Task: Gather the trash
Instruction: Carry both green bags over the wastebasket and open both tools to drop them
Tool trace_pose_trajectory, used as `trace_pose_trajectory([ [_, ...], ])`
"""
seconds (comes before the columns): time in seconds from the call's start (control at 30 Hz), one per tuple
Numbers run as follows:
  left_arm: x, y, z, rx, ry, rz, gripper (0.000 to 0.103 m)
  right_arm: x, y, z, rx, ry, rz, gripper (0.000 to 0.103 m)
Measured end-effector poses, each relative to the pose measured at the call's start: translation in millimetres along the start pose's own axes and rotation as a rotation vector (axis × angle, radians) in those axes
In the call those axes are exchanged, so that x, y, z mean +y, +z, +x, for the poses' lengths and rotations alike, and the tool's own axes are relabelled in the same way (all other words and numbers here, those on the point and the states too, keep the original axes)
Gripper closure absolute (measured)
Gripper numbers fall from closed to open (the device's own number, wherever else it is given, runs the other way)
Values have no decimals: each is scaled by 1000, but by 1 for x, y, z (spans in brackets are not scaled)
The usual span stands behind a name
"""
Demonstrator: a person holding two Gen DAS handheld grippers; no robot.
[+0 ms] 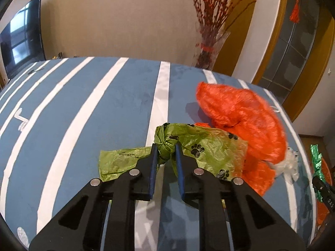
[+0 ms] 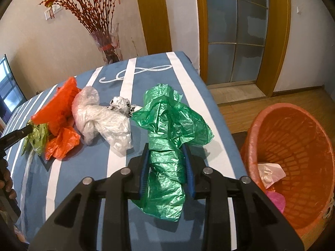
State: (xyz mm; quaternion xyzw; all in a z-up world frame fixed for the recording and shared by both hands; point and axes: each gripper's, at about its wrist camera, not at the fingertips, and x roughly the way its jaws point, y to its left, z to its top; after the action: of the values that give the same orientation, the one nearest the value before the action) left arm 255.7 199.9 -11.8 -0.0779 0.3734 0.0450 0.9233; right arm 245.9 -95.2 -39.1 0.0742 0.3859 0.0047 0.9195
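Trash bags lie along the bench's right edge. Our left claw (image 1: 166,148) grasps the lime bag (image 1: 201,146) by its knot; our right claw (image 2: 166,148) clenches the green bag (image 2: 167,146). Thin film may slip free short of the orange basket (image 2: 293,129).

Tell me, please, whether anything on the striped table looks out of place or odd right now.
Only the expected litter: crumpled orange bag, clear bag and a small printed white bag lie loose on the tablecloth. The left gripper pinches the green paw-print bag; the right gripper clamps the dark green bag.
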Motion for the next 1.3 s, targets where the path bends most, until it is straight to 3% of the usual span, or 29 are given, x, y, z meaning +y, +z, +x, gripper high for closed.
trace_pose_trajectory([
  [0.43,-37,-9,-61,-80,-86,31,87,-22,-20,-53,-54,14,24,73],
  [0.77,-101,-21,-98,-115,-213,123,87,-48,-30,-97,-122,-7,55,73],
  [1.03,-163,-41,-107,-121,-297,202,87,-80,-41,-127,-173,-64,94,73],
  [1.3,-216,-63,-99,-64,-382,238,87,-123,-52,-142,-203,-125,162,73],
])
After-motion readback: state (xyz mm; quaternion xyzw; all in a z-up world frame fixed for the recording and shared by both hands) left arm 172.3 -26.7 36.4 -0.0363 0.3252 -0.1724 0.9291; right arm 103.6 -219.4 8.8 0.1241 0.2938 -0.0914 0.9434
